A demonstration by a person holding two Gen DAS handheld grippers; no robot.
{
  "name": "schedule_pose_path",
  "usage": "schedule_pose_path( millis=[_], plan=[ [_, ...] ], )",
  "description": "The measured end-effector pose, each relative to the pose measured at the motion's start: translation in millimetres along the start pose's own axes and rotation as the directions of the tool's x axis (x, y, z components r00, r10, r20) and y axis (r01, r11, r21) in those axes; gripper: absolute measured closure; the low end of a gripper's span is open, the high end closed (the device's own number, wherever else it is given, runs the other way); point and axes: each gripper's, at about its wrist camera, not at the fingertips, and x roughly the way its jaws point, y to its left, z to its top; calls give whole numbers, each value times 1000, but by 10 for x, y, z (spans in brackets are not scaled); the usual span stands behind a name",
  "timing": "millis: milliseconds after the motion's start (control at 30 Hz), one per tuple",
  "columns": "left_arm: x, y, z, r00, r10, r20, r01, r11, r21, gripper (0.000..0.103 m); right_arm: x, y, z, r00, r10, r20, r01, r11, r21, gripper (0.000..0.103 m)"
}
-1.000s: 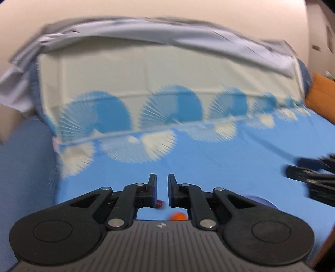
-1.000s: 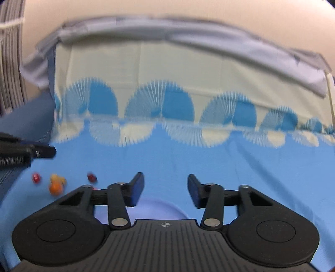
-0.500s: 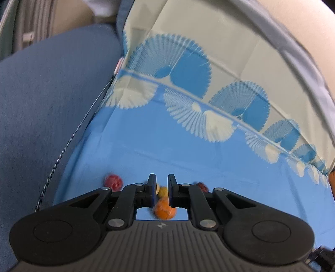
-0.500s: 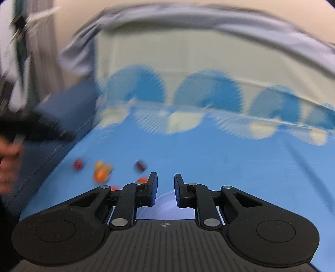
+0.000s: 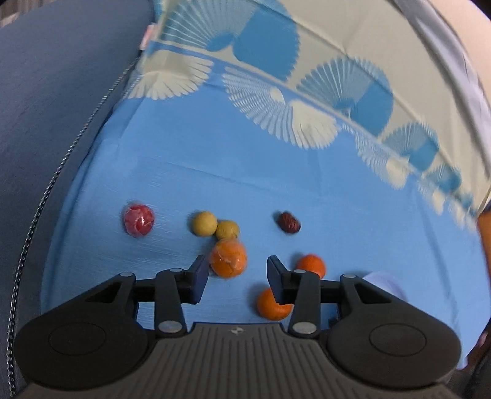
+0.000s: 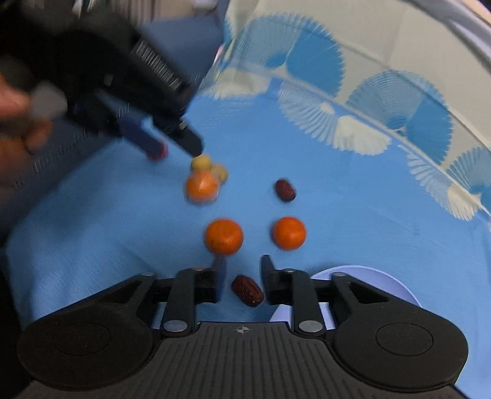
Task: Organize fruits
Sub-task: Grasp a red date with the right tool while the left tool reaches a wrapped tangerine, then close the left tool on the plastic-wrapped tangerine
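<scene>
Both grippers have spread since half a second ago: left gripper [image 5: 235, 273] gapes just behind a wrapped orange [image 5: 228, 258], empty. Right gripper [image 6: 242, 277] stands parted around a red date [image 6: 247, 290] on the blue cloth [image 6: 353, 214], beside the lavender plate [image 6: 368, 282].

blue fan-print cloth [image 5: 245, 159] | dark blue sofa [image 5: 46, 107] | cream wall [image 5: 478, 18]

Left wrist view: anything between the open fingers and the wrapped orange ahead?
Nothing visible. The left gripper is open, and the wrapped orange lies just past the fingertips, near the left finger, bare blue cloth before it. Two yellow fruits sit behind it, touching.
</scene>
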Motion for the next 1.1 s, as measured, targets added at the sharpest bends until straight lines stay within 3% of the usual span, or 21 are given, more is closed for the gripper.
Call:
schedule_pose_path(
  millis=[33,167,267,300,367,533,667,733,867,1100],
  plan=[
    [38,-14,-12,1000,10,-8,-10,1000,9,56,69,36,-8,1000,-5,-26,4,1000,-30,55],
    [129,24,1,997,77,-6,-77,997,-6,56,258,241,-103,995,-69,-68,55,980,-192,58],
    [219,57,15,997,73,-32,-74,997,-18,49,308,294,-117,995,-63,-75,45,975,-220,69],
    [249,47,14,996,85,-39,-85,996,-19,46,310,297,-117,995,-61,-75,43,974,-222,79],
    [331,-5,11,993,97,-60,-96,995,15,44,305,284,-107,996,-51,-77,32,973,-227,79],
    [473,-134,34,989,143,-46,-138,986,88,44,168,231,-49,999,13,-49,-22,983,-182,79],
    [613,-238,17,982,177,-66,-166,975,150,44,99,112,-19,995,93,-45,-96,993,-68,79],
    [650,-300,-2,978,200,-60,-186,964,189,45,90,97,-26,994,103,-47,-105,993,-50,79],
    [678,-389,-54,971,235,-46,-217,943,252,62,58,116,-26,993,113,-39,-115,993,-40,79],
    [592,-344,-40,973,226,-37,-212,950,231,63,40,161,-30,994,107,-34,-108,994,-33,79]
  ],
)
